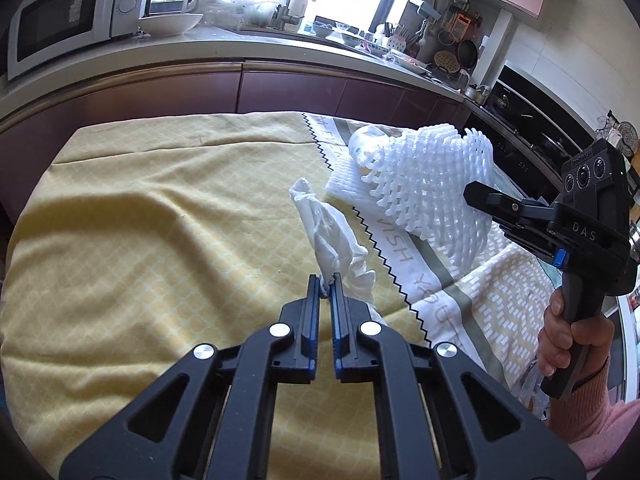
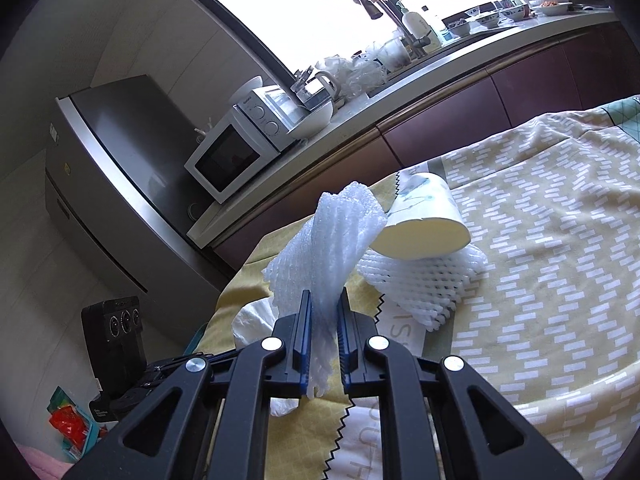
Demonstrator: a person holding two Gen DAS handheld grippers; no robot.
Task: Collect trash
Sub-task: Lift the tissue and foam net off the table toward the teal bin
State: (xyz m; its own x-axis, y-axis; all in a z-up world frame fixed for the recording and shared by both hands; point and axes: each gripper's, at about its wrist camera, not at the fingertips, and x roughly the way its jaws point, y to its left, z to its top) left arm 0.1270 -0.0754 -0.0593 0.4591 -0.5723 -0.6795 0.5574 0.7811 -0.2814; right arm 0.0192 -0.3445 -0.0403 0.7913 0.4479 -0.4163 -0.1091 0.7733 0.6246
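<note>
White foam net (image 2: 332, 248): gripped between the right gripper (image 2: 324, 308) fingers, lifted
Tissue (image 1: 328, 236): pinched by the left gripper (image 1: 326, 284) fingers
Tabletop (image 1: 140, 220): yellow cloth

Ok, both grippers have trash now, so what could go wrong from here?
The left gripper pinches only a corner of the tissue, so it may tear or slip free. The foam net in the right gripper leans against the paper cup; lifting might roll the cup off the other foam net.
</note>
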